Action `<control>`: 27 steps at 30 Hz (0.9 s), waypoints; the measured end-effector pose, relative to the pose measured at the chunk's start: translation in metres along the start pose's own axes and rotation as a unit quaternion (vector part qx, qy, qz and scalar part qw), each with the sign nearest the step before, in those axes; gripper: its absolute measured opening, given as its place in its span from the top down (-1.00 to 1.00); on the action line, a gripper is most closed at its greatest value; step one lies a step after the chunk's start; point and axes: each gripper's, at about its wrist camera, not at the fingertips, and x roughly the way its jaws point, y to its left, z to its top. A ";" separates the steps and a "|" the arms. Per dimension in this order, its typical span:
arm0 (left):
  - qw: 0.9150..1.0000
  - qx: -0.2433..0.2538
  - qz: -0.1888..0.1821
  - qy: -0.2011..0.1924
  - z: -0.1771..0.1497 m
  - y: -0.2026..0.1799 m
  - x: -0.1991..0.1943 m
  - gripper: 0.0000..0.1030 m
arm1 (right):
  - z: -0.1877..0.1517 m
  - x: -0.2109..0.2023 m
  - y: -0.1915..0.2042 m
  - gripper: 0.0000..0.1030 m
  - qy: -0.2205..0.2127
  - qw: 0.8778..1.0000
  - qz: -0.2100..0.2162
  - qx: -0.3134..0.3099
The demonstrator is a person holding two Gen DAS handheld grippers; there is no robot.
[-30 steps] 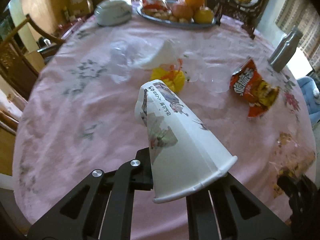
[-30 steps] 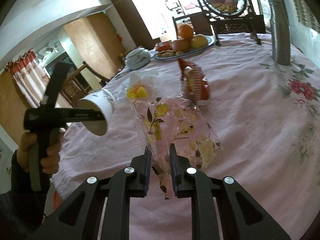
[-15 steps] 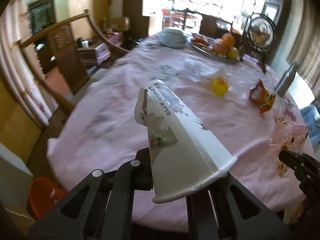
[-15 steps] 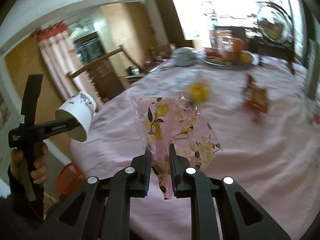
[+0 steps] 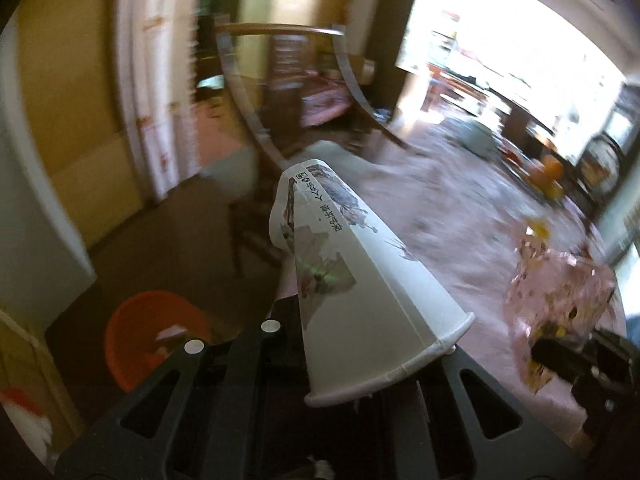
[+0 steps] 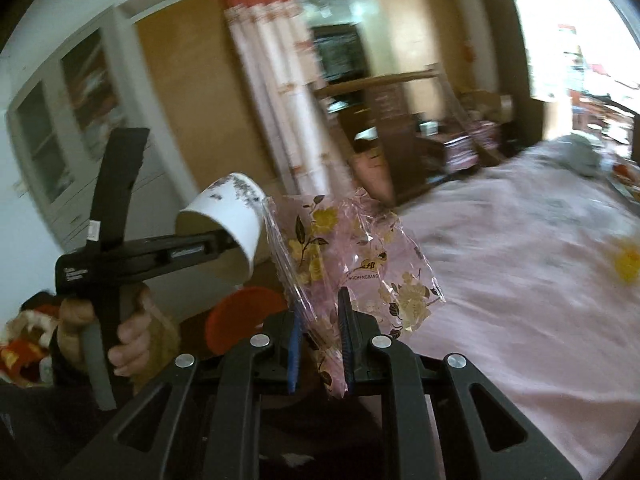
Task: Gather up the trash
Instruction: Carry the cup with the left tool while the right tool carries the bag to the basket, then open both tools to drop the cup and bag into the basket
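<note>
Left claw pinches the paper cup — right claw pinches the floral wrapper.

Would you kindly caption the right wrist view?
Right gripper holding floral wrapper; left gripper carrying paper cup.

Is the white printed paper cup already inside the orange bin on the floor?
No, the white printed paper cup is clamped in the left gripper, above the orange bin.

A home's dining room. A pink flowered cloth covers the surface. Carved wooden chairs, curtains and a glazed cabinet stand around.
</note>
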 end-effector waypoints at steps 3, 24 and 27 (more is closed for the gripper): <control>0.999 -0.032 0.023 0.011 -0.005 0.042 0.006 0.82 | 0.009 0.048 0.028 0.67 0.041 0.998 0.044 -0.017; 0.944 -0.210 0.153 0.204 -0.090 0.258 0.148 0.83 | -0.042 0.343 0.123 0.66 0.287 0.945 0.150 -0.034; 0.941 -0.211 0.161 0.212 -0.097 0.268 0.151 0.83 | -0.053 0.360 0.124 0.66 0.306 0.940 0.150 -0.035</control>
